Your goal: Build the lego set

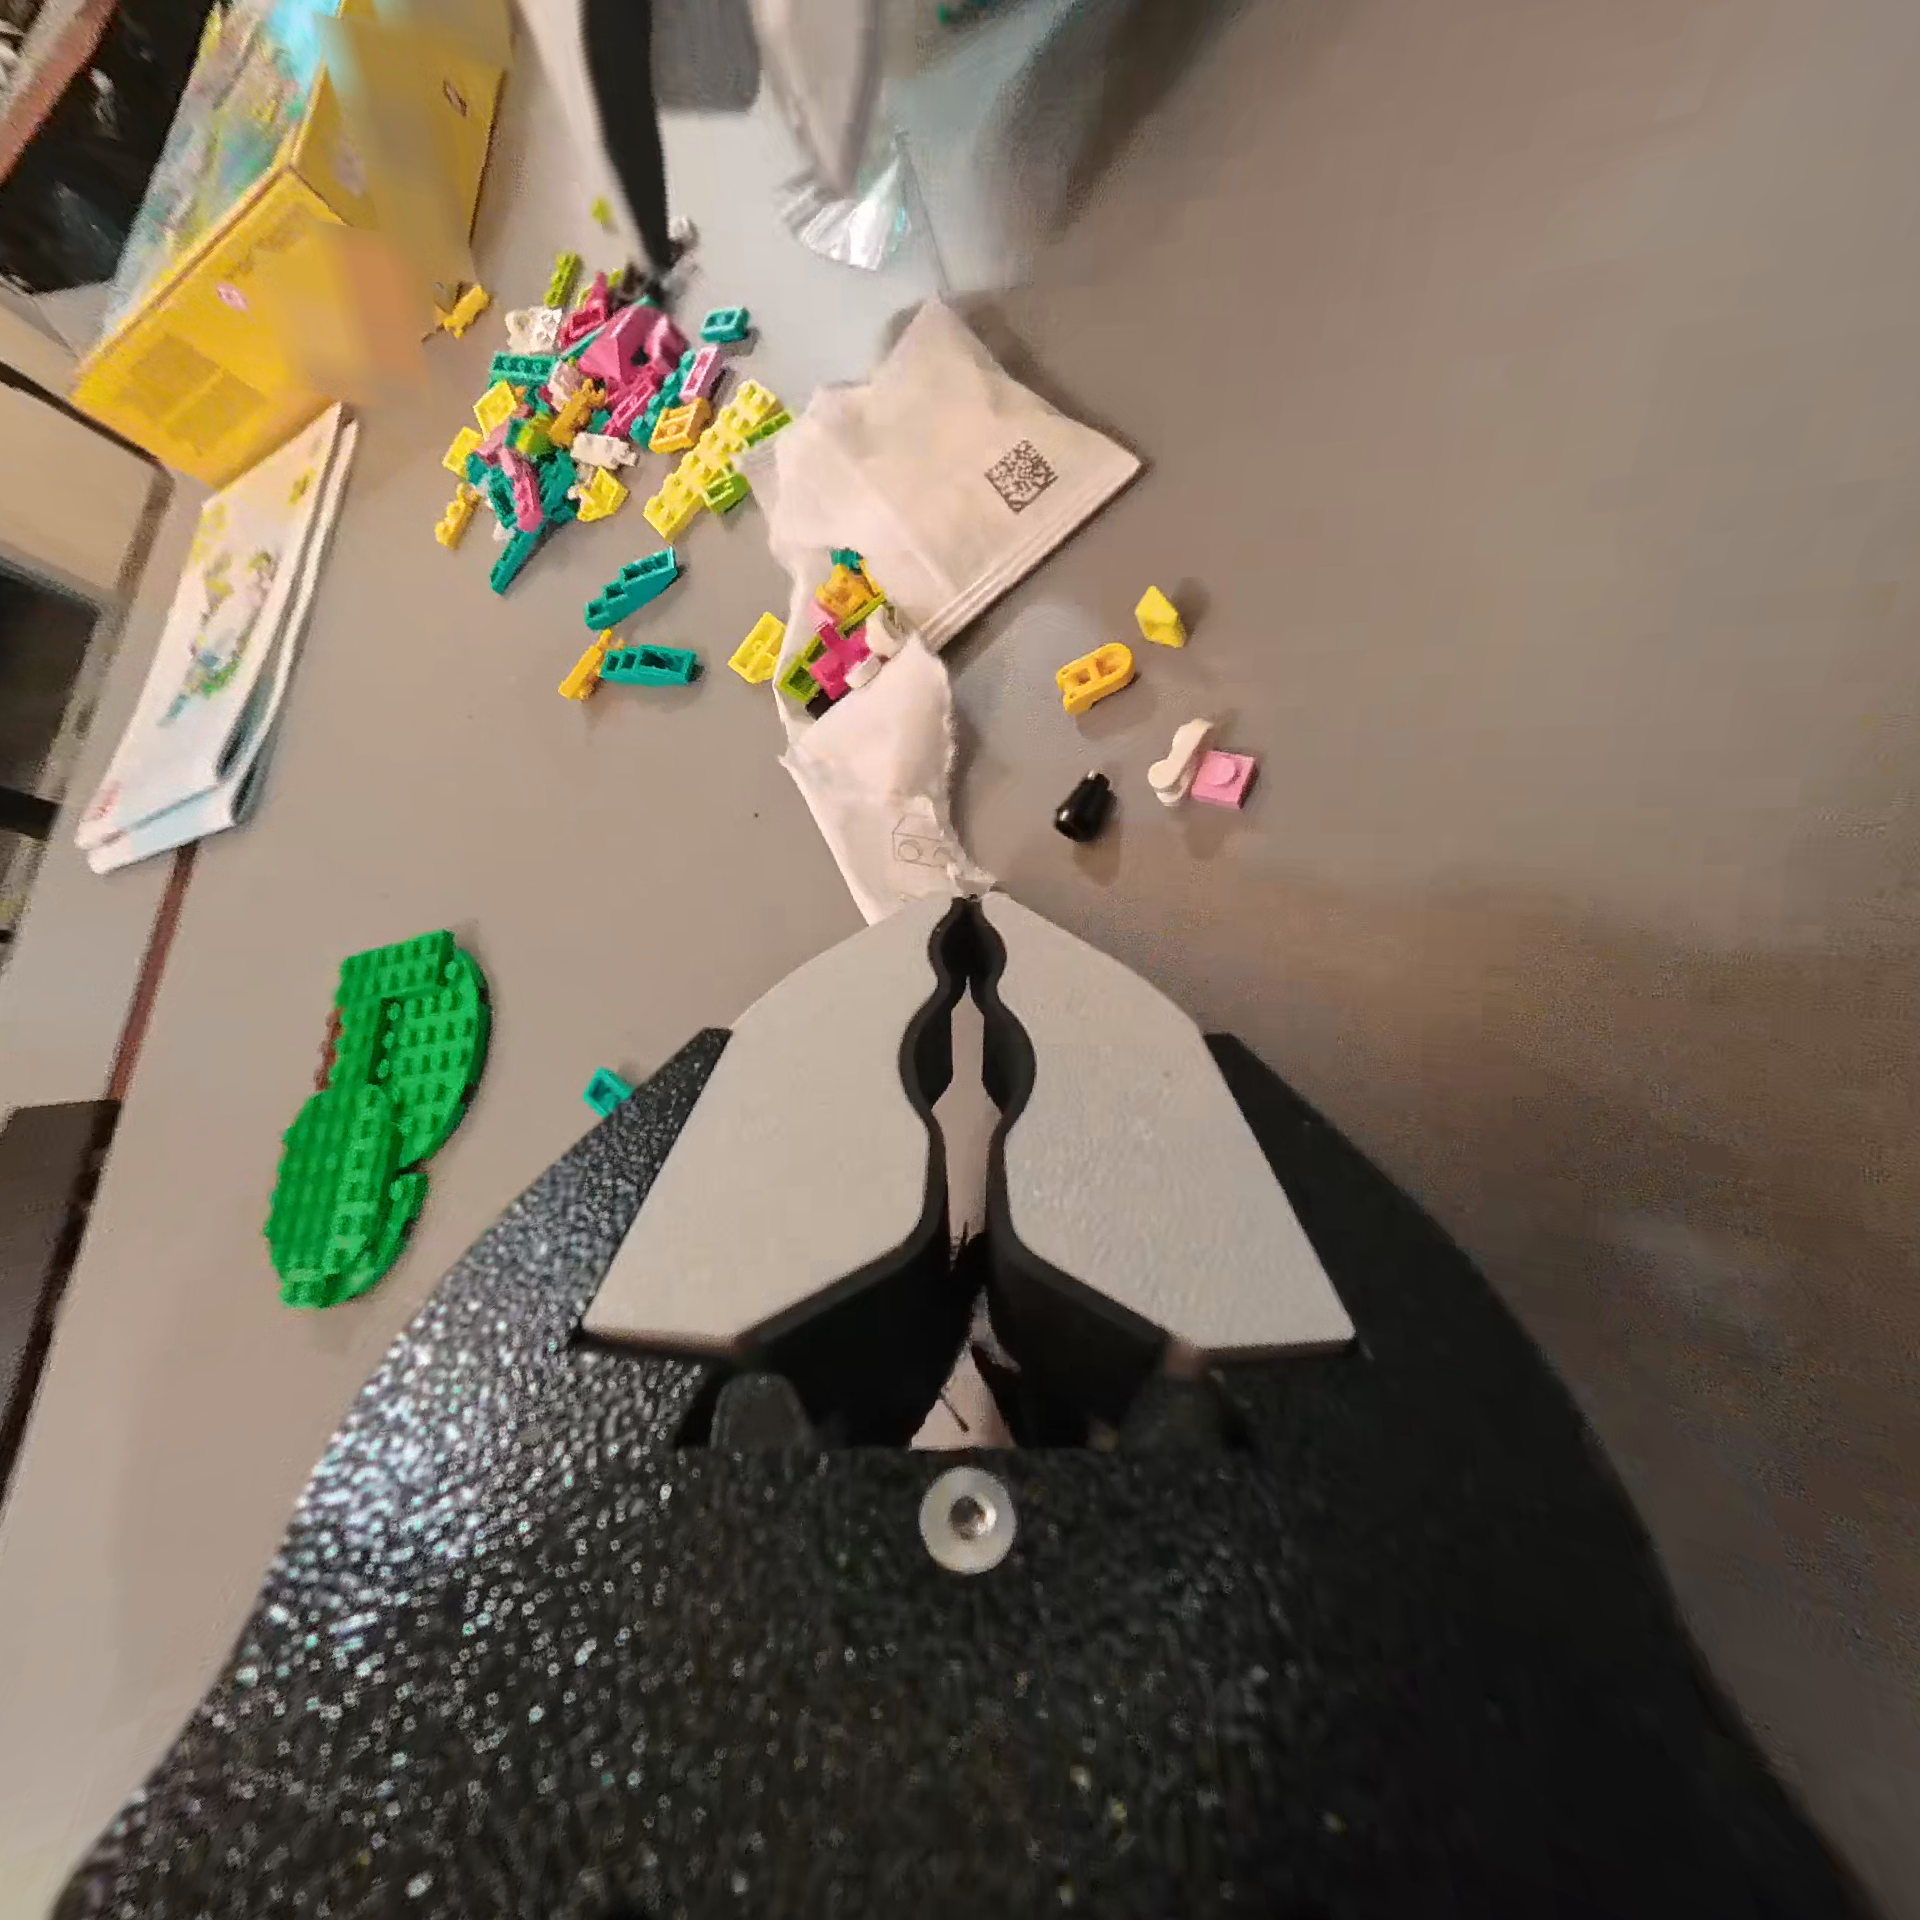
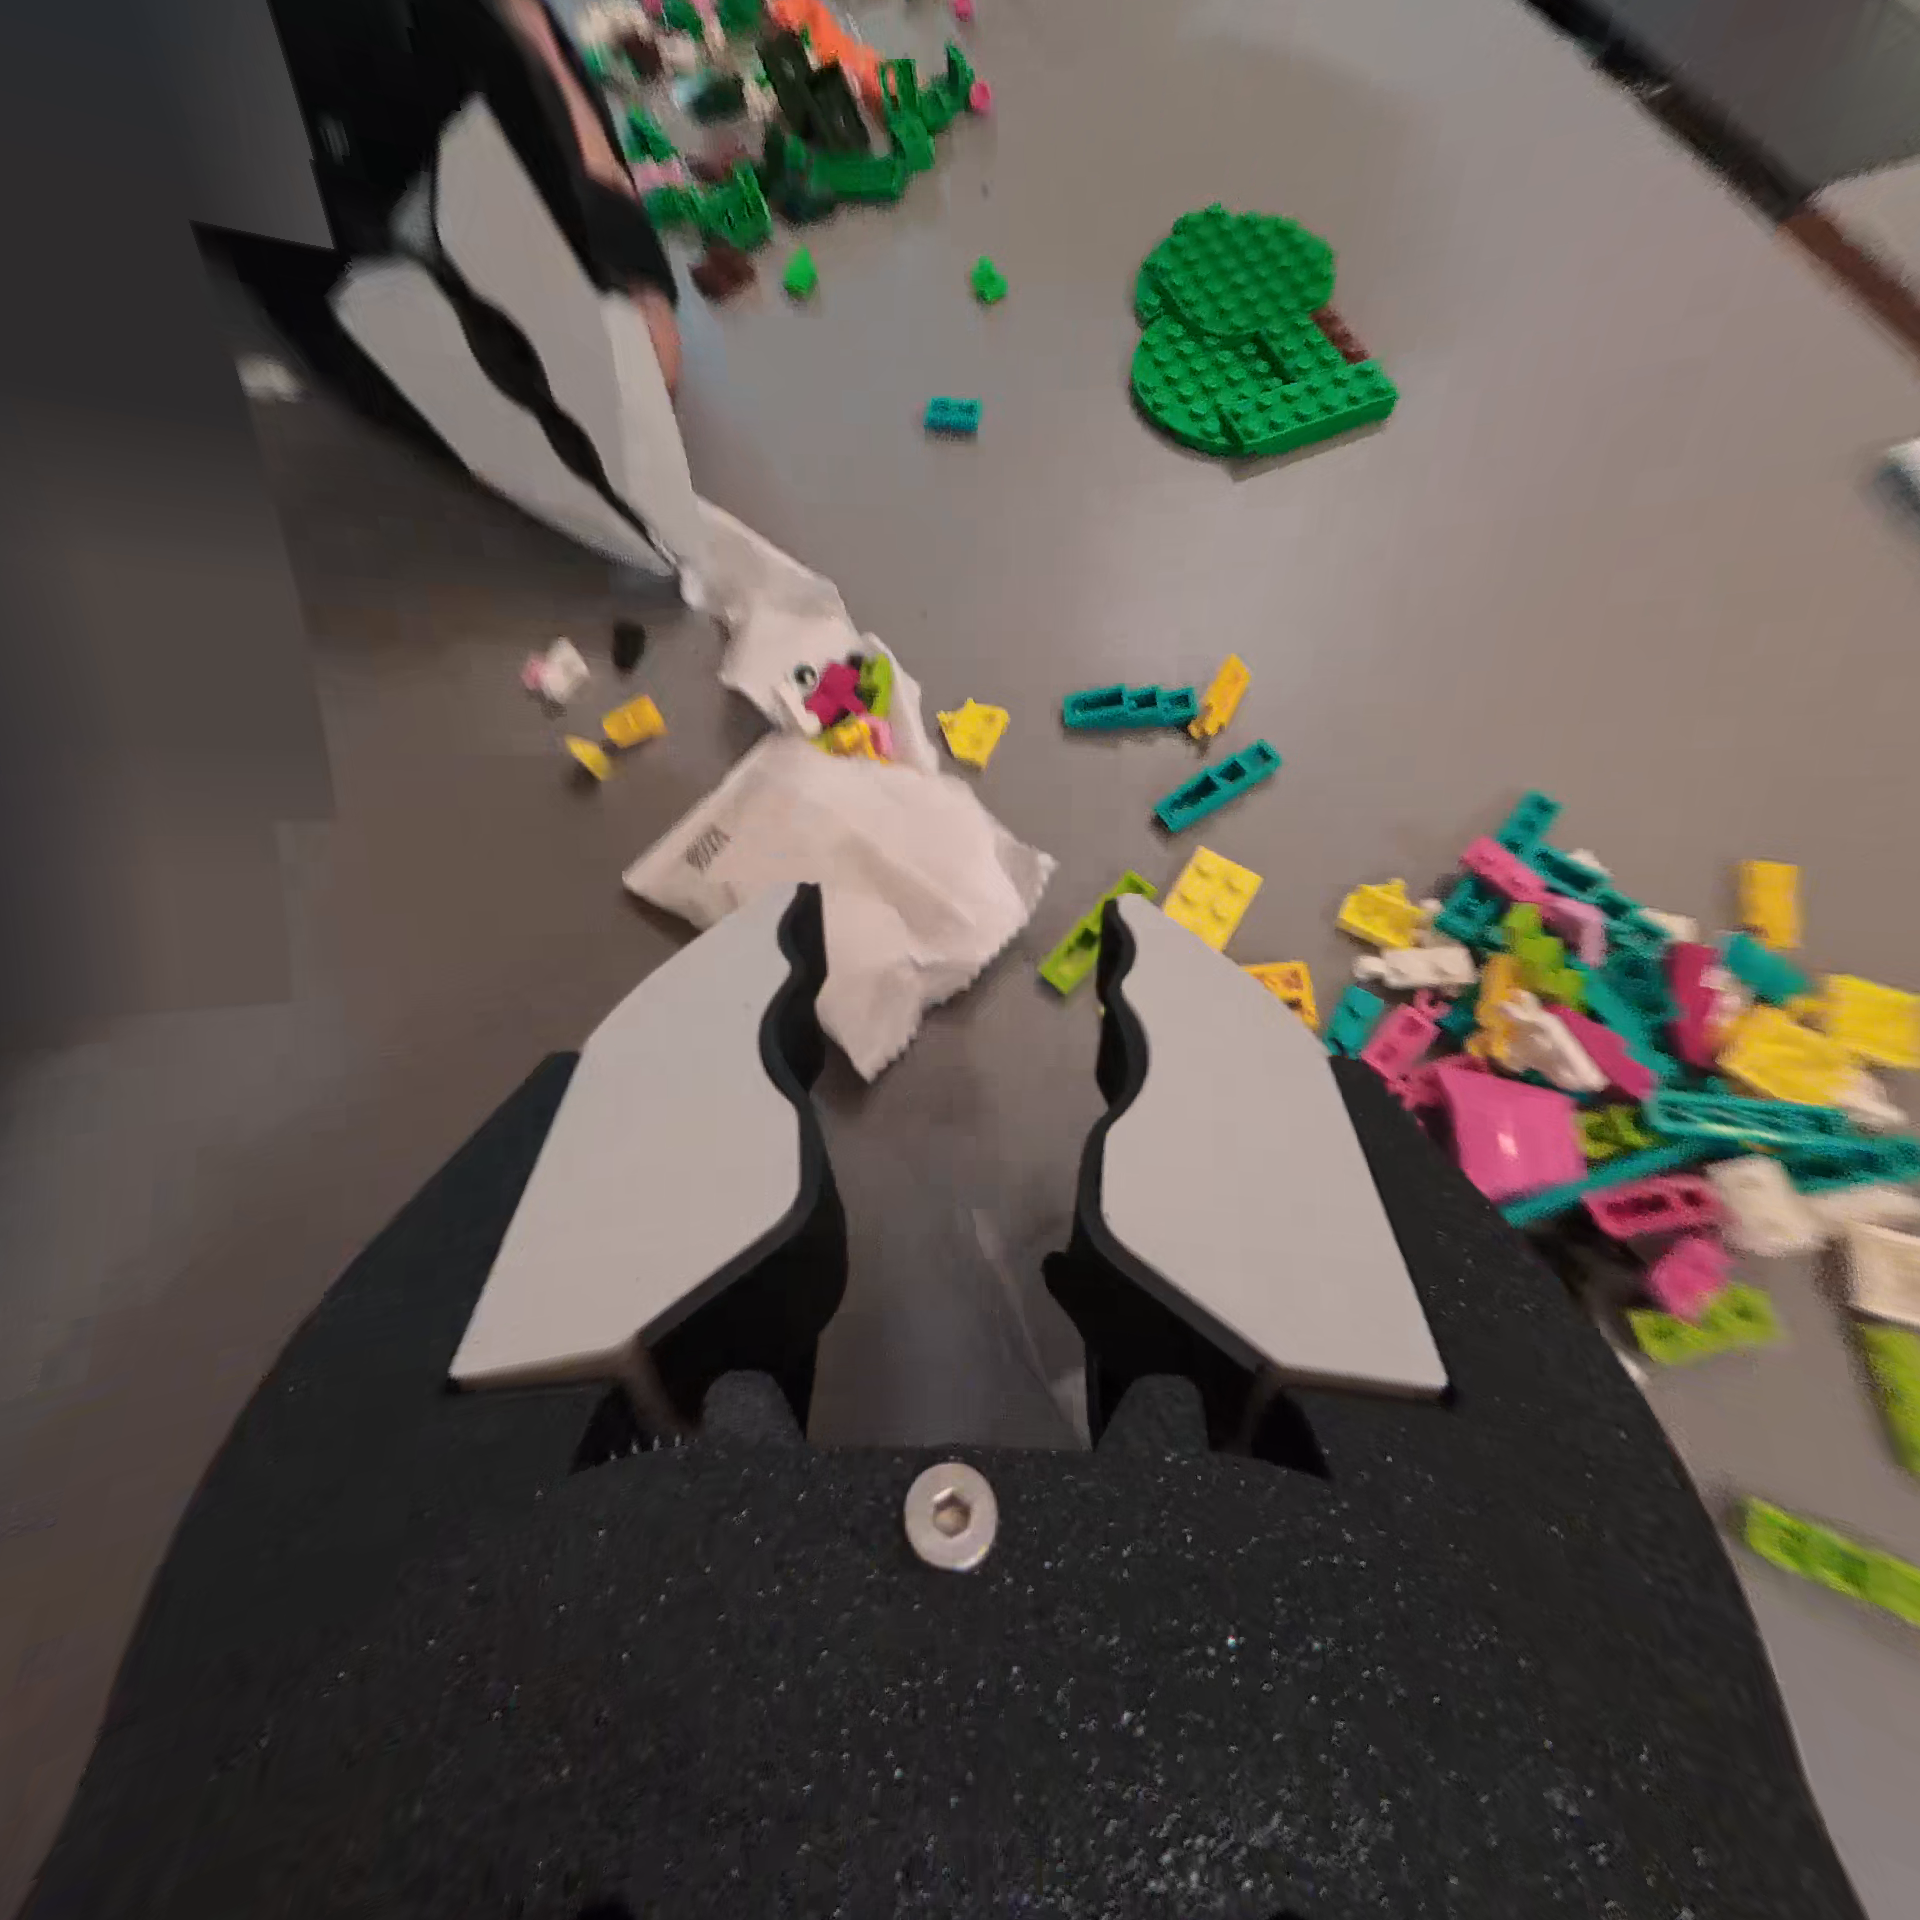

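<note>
Lego bag (image 1: pixel 935 499) torn, long axis away from left tongs (image 1: pixel 968 906) pinching its corner, right tongs (image 2: pixel 961 914) wide

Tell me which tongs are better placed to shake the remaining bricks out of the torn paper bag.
Left, probably. The left tongs are already shut on a corner of the torn paper bag, so lifting would tip the bricks out. The right tongs are open and hold nothing.

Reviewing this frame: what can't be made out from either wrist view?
- Paper bag: the bricks deeper inside, covered by its torn paper in both views.
- Far green brick pile, right wrist view: blurred and cut by the top edge.
- Green baseplate, left wrist view: blurred; whatever brown thing sits at its far edge is unclear.
</note>
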The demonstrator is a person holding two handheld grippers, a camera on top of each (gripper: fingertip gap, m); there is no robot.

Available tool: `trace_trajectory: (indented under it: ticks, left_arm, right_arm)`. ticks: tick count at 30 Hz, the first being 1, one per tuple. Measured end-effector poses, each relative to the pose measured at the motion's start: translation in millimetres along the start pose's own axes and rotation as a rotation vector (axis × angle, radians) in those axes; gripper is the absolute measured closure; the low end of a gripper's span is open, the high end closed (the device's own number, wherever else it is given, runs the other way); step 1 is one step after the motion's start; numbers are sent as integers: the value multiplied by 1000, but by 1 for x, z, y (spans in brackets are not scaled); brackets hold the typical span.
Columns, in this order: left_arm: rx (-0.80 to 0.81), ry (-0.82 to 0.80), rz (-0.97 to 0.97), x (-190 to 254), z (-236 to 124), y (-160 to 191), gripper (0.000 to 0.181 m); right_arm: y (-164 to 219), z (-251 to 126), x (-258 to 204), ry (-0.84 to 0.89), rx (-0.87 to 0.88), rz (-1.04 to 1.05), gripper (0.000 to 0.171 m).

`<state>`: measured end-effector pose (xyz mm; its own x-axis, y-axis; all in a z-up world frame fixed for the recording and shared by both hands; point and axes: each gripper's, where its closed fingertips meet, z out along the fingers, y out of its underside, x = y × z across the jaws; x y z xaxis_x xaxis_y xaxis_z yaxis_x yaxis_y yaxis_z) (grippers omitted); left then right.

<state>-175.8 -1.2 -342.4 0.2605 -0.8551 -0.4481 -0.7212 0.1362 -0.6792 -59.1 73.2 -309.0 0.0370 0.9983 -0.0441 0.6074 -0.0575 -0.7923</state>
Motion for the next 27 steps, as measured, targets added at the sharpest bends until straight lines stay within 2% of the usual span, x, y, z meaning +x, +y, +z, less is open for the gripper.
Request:
trace_trajectory:
  ticks: [4,6,7,8,11,14,17,19,21,24,27]
  left_arm:
    - [17,39,-99,-1,-1,0,181]
    - [27,48,-147,-4,-1,-1,181]
    - [32,56,-173,-5,-2,-2,181]
    - [36,68,-202,-5,-2,-3,181]
    - [23,127,-316,-4,0,-4,181]
    - [-22,178,-419,-2,3,1,181]
    - [5,150,-443,-8,1,-2,181]
    - [10,95,-430,-14,-5,-4,160]
    - [26,37,-424,-23,-12,-9,149]
    - [65,-33,-367,-29,-18,-23,147]
    - [85,-98,-216,-26,-16,-41,143]
  right_arm:
    - [22,-5,-23,117,-130,-244,109]
    - [38,-1,-27,199,-257,-455,113]
    - [39,0,-28,236,-281,-544,122]
    - [37,1,-30,259,-282,-612,122]
    - [31,5,-26,314,-315,-753,124]
    - [29,11,-20,324,-383,-877,136]
    - [27,17,-16,282,-421,-843,138]
    - [31,20,-17,219,-440,-783,146]
    - [33,22,-17,184,-450,-714,156]
    - [33,24,-14,192,-455,-661,161]
    - [28,19,-12,202,-455,-610,170]
